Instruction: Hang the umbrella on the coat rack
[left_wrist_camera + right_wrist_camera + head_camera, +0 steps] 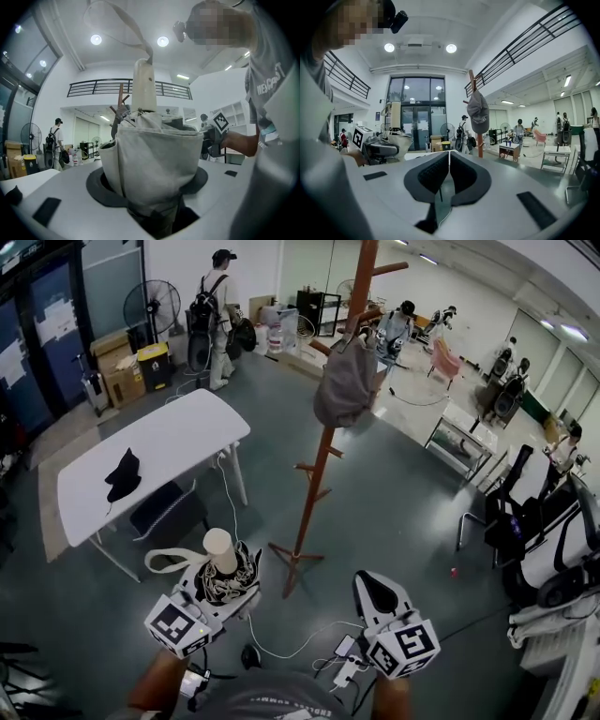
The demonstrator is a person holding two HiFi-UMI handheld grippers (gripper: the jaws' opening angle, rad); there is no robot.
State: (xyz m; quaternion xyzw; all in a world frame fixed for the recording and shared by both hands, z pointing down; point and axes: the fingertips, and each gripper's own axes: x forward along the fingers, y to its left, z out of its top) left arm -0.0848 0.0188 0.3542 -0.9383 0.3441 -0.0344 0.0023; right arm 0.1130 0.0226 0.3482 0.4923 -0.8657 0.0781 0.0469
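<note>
Nearest on the left, the left tool [217, 592] is clamping the folded umbrella [154, 154] around its bunched canopy, its jaws standing wide against soft pale grey fabric with dark patterned folds. The umbrella is standing upright in that tool, its smooth cream cylindrical handle [221, 550] pointing up and a flat beige strap [167, 561] looping off to the left. Near right, the right tool [449, 174] is showing its dark ribbed pads [464, 176] pressed together with nothing between them. Beyond both, the slim reddish-brown wooden coat rack [317, 474] is rising with short pegs, well apart from the umbrella, a grey cap [345, 385] hanging on an upper peg. Far left, a white table [178, 442] is carrying a black cloth item [123, 476].
</note>
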